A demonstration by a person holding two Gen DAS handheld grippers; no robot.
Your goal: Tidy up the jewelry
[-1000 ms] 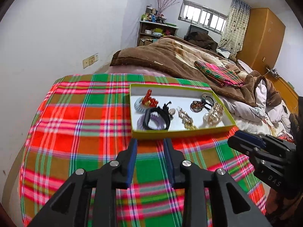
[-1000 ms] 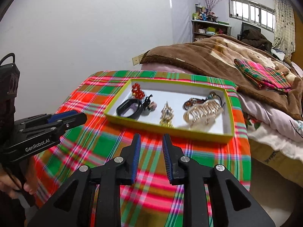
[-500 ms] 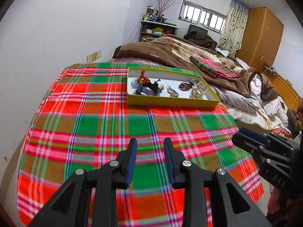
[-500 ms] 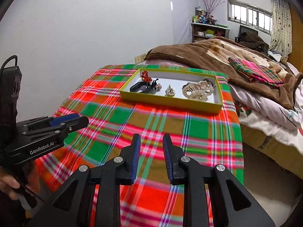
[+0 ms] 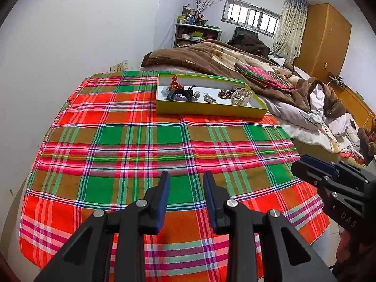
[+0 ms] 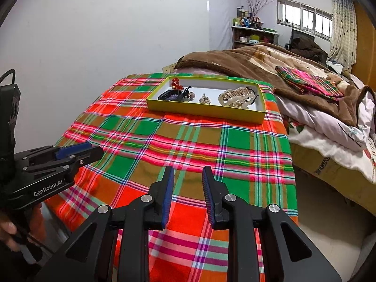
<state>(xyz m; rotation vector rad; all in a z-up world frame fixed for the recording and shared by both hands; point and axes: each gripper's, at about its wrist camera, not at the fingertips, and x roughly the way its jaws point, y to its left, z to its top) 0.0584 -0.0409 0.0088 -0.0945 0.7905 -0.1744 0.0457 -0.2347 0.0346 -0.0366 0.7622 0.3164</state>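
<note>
Jewelry lies together in a shallow yellow-green box (image 5: 211,111) with a white floor, and this box stands on a plaid cloth (image 5: 141,145) of red, green and brown squares, near the far edge of the cloth and toward its far right corner. In the box, at the left end, there is a red bead piece (image 5: 175,83) and just in front of it a black band (image 5: 179,95). In the middle lies a small gold piece (image 5: 209,98). At the right end lies a dark beaded piece (image 5: 225,93), and a large pale gold hair clip (image 6: 236,97) touches it or lies just beside it; I cannot tell which.

Both grippers are over the near edge of the cloth, well apart from the box. The left gripper (image 5: 186,189) has its two fingers spread a little, with only the cloth seen between the blue pads. The right gripper (image 6: 188,183) has its fingers also a little apart, and nothing is between them. In the left wrist view the right gripper comes in from the right side; in the right wrist view the left gripper comes in from the left side, with a hand (image 6: 9,232) under it.

Beyond the far edge of the cloth a brown blanket (image 5: 204,57) lies on a bed, and a folded plaid cloth (image 5: 264,77) rests on the blanket.
</note>
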